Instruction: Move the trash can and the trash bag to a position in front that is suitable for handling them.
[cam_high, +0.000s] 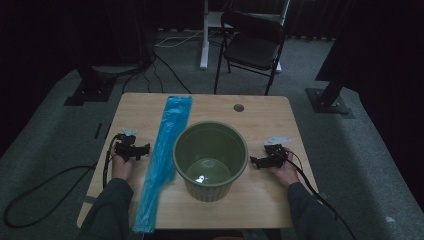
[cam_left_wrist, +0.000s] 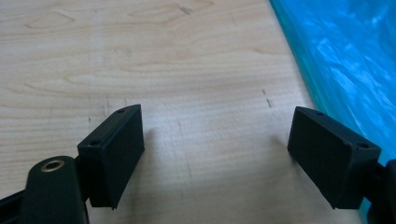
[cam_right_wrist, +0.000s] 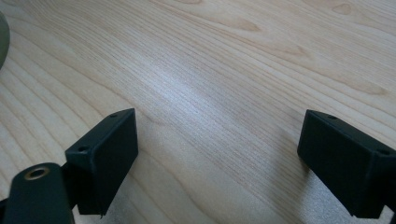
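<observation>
Two grippers rest low on the counter (cam_high: 260, 112), one at each side of the work. My left gripper (cam_high: 134, 149) sits at the left, its jaws standing wide apart with nothing between them; in the left gripper view the bare wood lies between the pads and the blue plastic bag (cam_left_wrist: 345, 60) runs just beside the right-hand jaw. My right gripper (cam_high: 263, 161) sits at the right, jaws likewise wide apart over bare wood, pointing toward the green bin (cam_high: 210, 159).

Positions of the work items: the bin stands upright at the middle of the counter, mouth up, empty as far as I can see. The bag lies flat and folded in a long strip to the left of the bin, running from the far edge to the near edge, its near end overhanging slightly; its middle touches or nearly touches the bin wall.

Judged step: take up the bag in order to line the bin.

Procedure, as I judge it:
1. Slide the left jaws sideways onto the bag's edge, keeping them low so that one pad goes under the film.
2. Close on a single end, not the middle, so the strip unfolds freely.
3. Bring the right gripper across to steady the bin or to find the bag's open mouth.

Caution: thin film slips and bunches; grip firmly.
</observation>
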